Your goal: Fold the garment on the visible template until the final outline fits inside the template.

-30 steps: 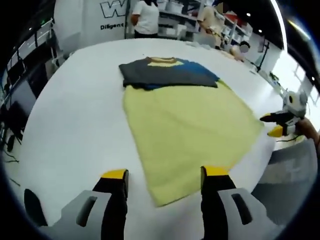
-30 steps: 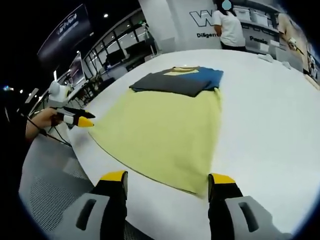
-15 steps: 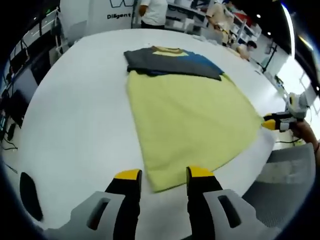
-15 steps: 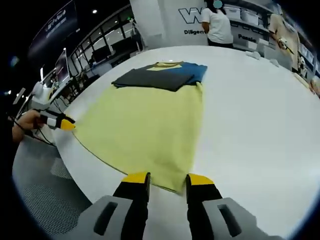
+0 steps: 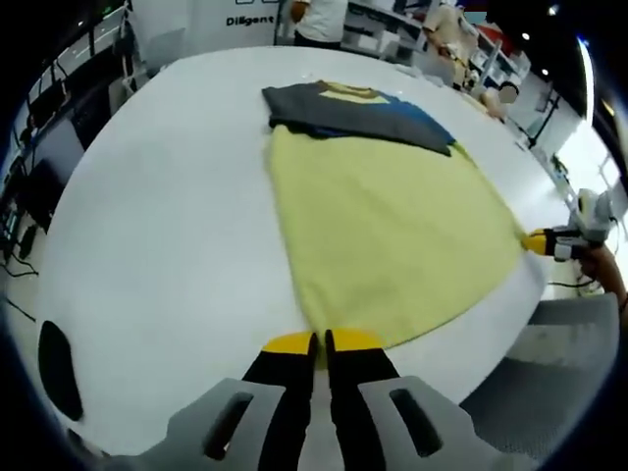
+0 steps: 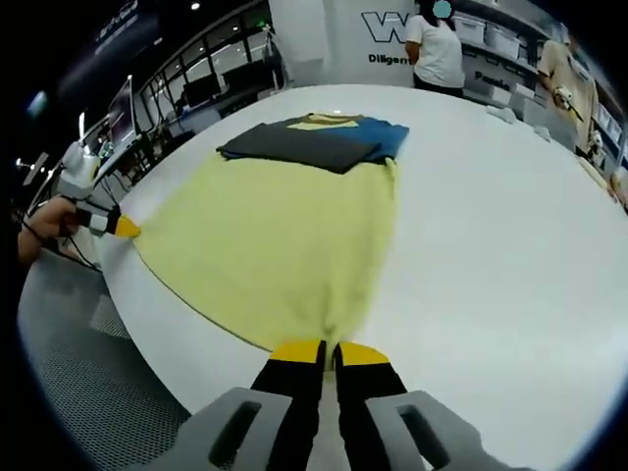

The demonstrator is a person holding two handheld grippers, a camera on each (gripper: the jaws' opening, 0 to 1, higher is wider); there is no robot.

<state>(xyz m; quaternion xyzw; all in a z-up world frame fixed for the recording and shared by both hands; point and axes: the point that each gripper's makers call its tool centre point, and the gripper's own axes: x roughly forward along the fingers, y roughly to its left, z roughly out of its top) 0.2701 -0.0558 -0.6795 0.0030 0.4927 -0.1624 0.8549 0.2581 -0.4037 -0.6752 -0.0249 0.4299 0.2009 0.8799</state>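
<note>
A pale yellow garment [image 5: 392, 235] lies spread flat on a round white surface [image 5: 147, 245], its far end folded over in a dark grey and blue band [image 5: 358, 110] toward 12 o'clock in the left gripper view. The left gripper [image 5: 321, 340] has its yellow-tipped fingers [image 5: 290, 342] pressed together on the near corner of the yellow cloth at 6 o'clock. In the right gripper view, the right gripper [image 6: 330, 350] likewise has its fingers [image 6: 297, 350] clamped on the opposite near corner of the garment [image 6: 285, 235], with the folded dark band [image 6: 314, 139] lying at 12 o'clock. Each gripper appears at the other view's edge, at the cloth's far corner: the right at 3 o'clock, the left at 9 o'clock. People stand beyond the surface's far edge [image 6: 432, 49].
</note>
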